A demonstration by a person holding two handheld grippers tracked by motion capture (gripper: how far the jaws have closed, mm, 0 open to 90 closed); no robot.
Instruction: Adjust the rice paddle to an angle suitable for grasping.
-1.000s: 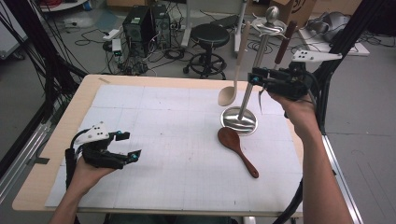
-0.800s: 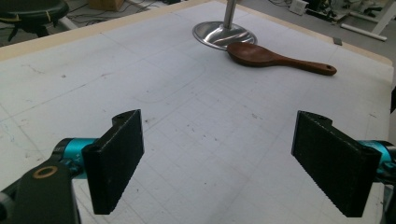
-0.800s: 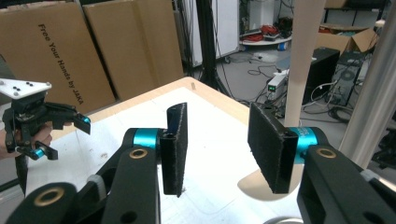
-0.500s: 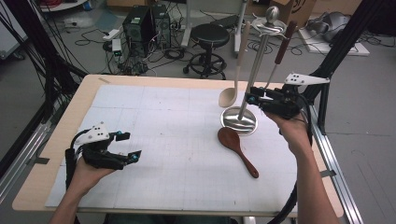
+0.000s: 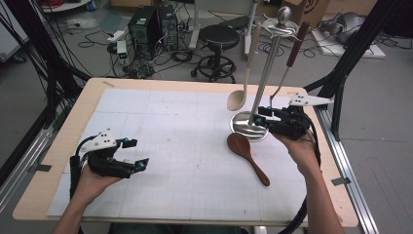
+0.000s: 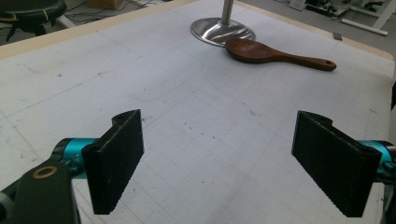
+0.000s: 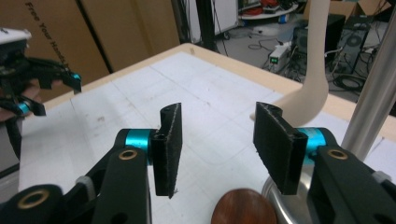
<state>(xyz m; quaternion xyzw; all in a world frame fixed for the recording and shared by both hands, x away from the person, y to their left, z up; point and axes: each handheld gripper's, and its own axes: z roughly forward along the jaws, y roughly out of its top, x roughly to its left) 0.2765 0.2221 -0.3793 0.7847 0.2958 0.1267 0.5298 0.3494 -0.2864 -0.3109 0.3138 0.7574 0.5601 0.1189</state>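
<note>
Right gripper, jaws just opening and empty, hovers just above the dark brown wooden spoon, beside the steel utensil stand.

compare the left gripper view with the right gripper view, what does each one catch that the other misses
Left gripper view alone: the dark brown wooden spoon's whole length down to the hole in its handle, lying beside the round shiny steel stand base, and the left gripper with jaws wide apart and nothing between them.

Right gripper view alone: the pale wooden ladle hanging by the stand's steel pole, cardboard boxes behind the table, and the right gripper, jaws just been opening, nothing between them.

Both share the white gridded mat, the brown spoon's bowl and the steel base.
</note>
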